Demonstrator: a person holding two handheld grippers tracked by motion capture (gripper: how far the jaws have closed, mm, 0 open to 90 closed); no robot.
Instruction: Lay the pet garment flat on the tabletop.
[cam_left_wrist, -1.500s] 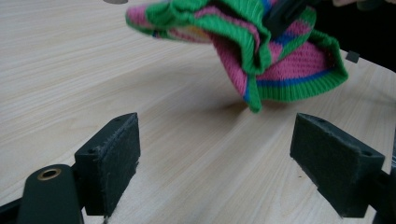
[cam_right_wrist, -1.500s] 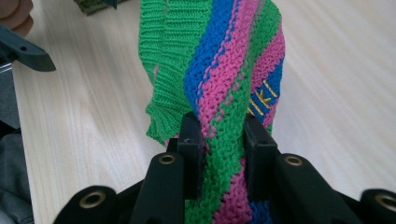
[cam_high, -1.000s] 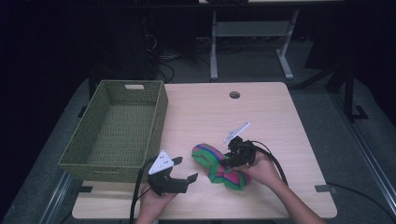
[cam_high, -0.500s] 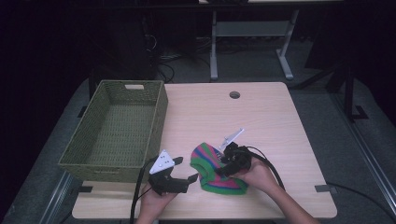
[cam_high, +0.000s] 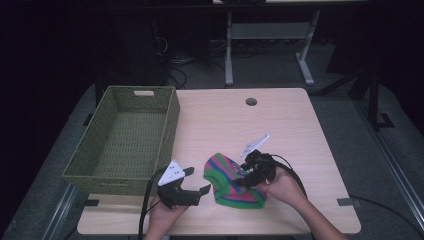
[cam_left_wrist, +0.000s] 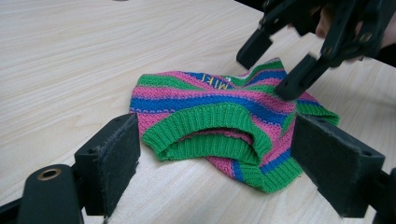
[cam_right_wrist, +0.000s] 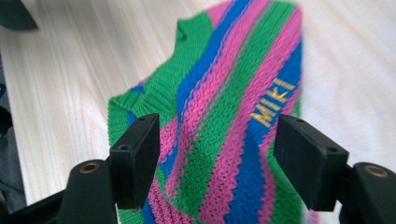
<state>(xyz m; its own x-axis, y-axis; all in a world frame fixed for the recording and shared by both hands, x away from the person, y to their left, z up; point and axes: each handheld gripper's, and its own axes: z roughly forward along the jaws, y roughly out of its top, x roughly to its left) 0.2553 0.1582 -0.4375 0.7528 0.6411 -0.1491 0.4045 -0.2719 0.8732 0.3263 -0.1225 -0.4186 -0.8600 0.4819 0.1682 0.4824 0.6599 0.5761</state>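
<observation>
Lying flat on table (cam_high: 300, 130): striped knit (cam_high: 232, 181), below parted right gripper (cam_high: 248, 175) fingers (cam_right_wrist: 135, 158).

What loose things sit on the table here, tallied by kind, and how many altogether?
Striped knit garment: 1
Woven green basket: 1
Hand-held gripper: 2, left hand-held gripper and right hand-held gripper
Total: 4

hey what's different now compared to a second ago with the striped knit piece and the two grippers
The right gripper has just been opening and has let go of the striped knit piece, which was bunched up and now lies spread flat on the table. The left gripper, open, and the basket stayed put.
</observation>
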